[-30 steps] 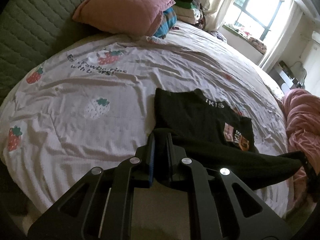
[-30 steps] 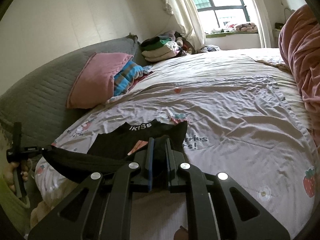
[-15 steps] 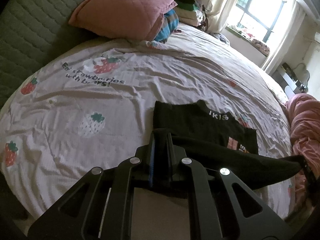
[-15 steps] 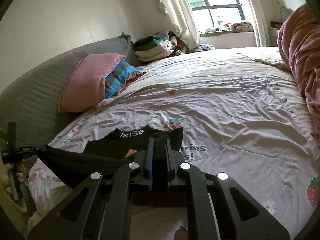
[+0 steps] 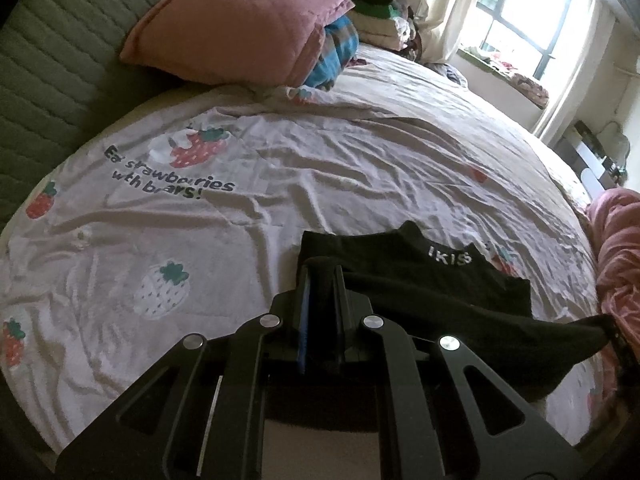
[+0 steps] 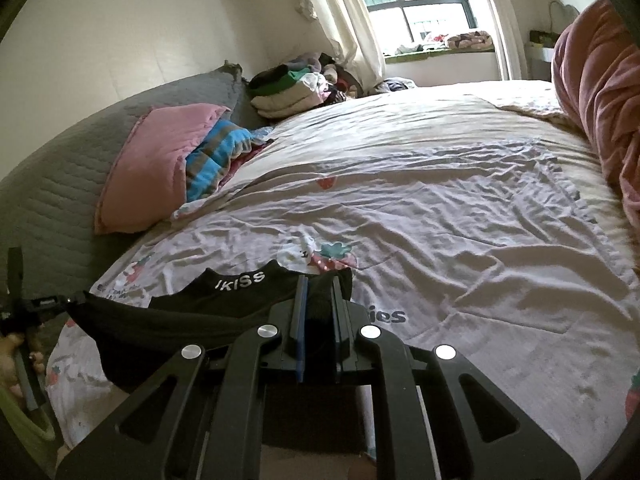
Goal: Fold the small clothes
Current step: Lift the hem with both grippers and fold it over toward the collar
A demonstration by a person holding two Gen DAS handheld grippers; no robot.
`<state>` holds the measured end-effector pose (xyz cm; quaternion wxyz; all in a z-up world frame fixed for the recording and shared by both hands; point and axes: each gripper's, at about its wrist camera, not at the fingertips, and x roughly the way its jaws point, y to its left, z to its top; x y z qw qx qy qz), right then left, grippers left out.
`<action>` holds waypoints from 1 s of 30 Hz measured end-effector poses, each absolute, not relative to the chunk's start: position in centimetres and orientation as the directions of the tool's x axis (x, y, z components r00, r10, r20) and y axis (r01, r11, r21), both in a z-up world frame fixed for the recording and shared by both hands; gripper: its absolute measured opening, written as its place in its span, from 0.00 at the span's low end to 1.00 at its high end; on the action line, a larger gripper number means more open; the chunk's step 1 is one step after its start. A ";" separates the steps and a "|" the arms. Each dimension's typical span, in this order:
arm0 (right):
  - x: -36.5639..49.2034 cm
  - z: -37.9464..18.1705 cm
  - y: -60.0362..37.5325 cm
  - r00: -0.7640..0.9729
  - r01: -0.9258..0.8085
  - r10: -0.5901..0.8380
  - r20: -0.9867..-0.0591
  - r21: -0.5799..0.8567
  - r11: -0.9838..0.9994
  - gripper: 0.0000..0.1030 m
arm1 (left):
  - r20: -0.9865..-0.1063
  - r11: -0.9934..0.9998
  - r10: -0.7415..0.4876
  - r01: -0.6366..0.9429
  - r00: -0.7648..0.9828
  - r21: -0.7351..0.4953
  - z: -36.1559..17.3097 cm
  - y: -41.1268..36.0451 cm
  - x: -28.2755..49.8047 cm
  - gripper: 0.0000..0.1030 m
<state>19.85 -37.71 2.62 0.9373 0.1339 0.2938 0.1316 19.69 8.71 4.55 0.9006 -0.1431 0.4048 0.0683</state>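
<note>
A small black garment (image 5: 384,252) with white "IKISS" lettering at its neck lies on the strawberry-print sheet (image 5: 320,168). My left gripper (image 5: 322,276) is shut on one corner of its near edge. My right gripper (image 6: 318,286) is shut on the other corner. The edge hangs stretched between them, lifted and doubled over the flat part. In the right wrist view the garment (image 6: 240,296) runs left to the left gripper (image 6: 44,302). The right gripper (image 5: 614,332) shows at the right edge of the left wrist view.
A pink pillow (image 5: 236,24) and a blue striped cloth (image 5: 338,52) rest against the green quilted headboard (image 5: 52,60). Folded clothes (image 6: 288,92) are stacked near the window. A pink blanket (image 6: 600,92) is bunched along the right side of the bed.
Both grippers have moved forward over the bed with the black edge. The fold now covers the orange print, leaving only the neck part showing.
</note>
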 end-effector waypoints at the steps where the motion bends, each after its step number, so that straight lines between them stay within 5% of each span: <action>1: 20.5 2.3 -37.6 0.791 -0.163 0.324 -0.519 0.331 0.929 0.09 | -0.751 0.949 0.007 -0.241 0.661 -0.203 4.2 8.8 20.1 0.03; 30: 27.7 -5.8 -36.6 0.721 -0.103 0.285 -0.632 0.309 0.946 0.11 | -0.823 0.945 0.115 -0.316 0.557 -0.082 -4.0 8.3 27.8 0.05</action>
